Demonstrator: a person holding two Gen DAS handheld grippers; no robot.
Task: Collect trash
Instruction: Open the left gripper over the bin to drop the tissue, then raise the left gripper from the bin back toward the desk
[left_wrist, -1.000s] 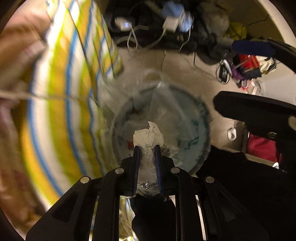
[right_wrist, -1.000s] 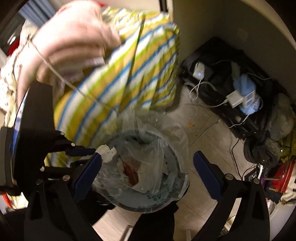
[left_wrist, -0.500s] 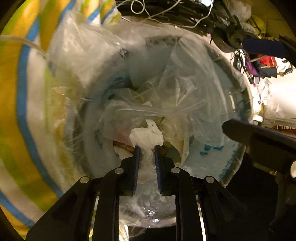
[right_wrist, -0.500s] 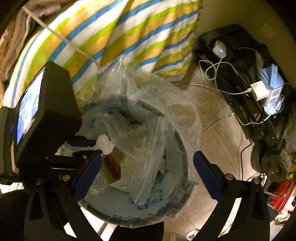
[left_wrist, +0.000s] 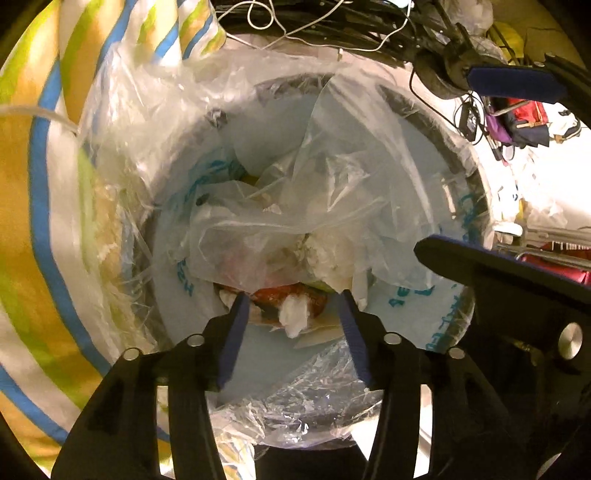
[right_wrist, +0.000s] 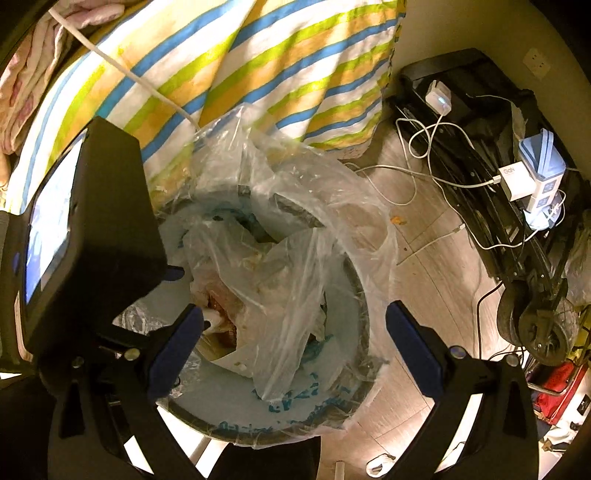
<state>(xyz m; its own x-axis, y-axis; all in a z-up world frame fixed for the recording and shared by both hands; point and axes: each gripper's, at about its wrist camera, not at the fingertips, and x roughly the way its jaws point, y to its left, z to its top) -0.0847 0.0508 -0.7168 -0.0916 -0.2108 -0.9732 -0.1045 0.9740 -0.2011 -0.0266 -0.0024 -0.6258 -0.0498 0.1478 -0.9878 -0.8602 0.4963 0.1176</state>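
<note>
A round trash bin (left_wrist: 476, 206) lined with a clear plastic bag fills the left wrist view, with wrappers and other waste inside. My left gripper (left_wrist: 293, 299) points down into it and its jaws are opening. A crumpled white tissue (left_wrist: 293, 317) lies loose between and below the fingers, touching neither pad. My right gripper (right_wrist: 293, 325) hangs over the same bin (right_wrist: 295, 432), open wide with nothing between its fingers. The left gripper's black body (right_wrist: 103, 229) sits at the left of the right wrist view and hides part of the bin.
Striped yellow, green and blue bedding (right_wrist: 258, 66) hangs against the bin's far side. White charging cables and adapters (right_wrist: 509, 181) lie on the wooden floor (right_wrist: 424, 266) to the right, beside a black folded frame and a scooter wheel (right_wrist: 546, 332).
Both grippers have come down close over the bin. The left jaws, shut on the tissue before, have parted and the tissue has dropped out of them.
</note>
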